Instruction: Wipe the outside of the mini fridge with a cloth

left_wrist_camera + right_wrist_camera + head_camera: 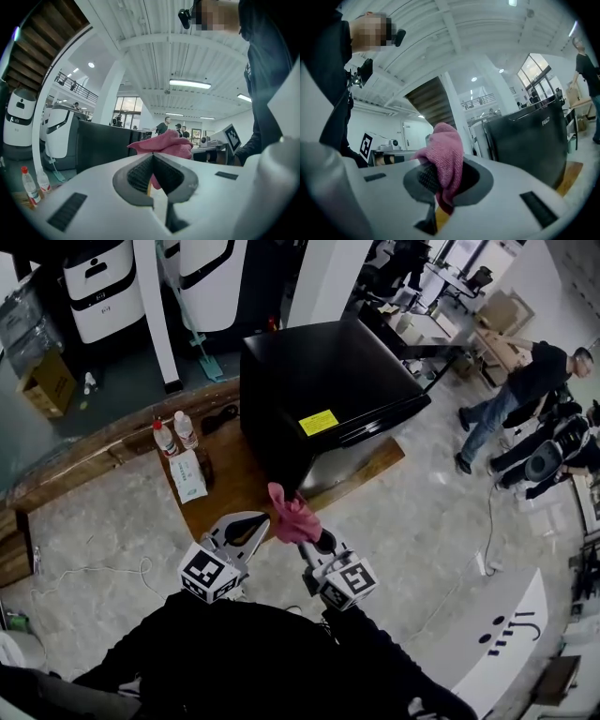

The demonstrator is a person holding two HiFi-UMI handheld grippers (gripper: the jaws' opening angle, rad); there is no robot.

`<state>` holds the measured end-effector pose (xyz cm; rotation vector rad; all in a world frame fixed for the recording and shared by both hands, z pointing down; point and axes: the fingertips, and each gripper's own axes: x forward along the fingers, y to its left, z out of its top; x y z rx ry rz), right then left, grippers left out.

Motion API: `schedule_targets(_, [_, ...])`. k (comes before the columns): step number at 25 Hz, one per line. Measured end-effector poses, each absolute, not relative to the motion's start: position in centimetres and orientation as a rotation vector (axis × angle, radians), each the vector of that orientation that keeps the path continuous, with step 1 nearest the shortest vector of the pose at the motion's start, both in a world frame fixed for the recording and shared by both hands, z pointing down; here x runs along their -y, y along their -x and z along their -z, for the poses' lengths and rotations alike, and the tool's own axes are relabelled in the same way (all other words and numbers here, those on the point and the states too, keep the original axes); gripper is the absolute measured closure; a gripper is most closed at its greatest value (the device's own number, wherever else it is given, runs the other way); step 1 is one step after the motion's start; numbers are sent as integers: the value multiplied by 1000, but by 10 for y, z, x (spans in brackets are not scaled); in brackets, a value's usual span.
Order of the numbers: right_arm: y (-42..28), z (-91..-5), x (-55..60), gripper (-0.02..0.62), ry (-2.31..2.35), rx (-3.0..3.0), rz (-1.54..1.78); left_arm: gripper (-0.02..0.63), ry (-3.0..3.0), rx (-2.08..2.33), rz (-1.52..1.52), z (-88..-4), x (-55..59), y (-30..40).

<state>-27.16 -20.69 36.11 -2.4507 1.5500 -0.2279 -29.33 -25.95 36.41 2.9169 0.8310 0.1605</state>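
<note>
My right tongs (443, 173) were clamped on the pink cloth (446, 157), which bunched up above the tips and hung down a little between the jaws. My left tongs (152, 158) had their jaws drawn together at the tips, with nothing clearly between them. The cloth sat just beyond those tips, and I could not tell whether they touched it. I held both tongs close together in front of me, near the front edge of the low wooden bench (234, 486). The black mini fridge (323, 381) stood on that bench just beyond the cloth, with a yellow sticker on its top and the cloth apart from its face. Two small bottles (174, 434) stood on the bench left of the fridge, with a white pack (189, 474) lying just beside them.
</note>
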Motion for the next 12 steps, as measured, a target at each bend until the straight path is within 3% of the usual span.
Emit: schedule_targets(12, [268,-354,179,560,2553,-1589,172,600,-2951,-856,-137,-353,238,292])
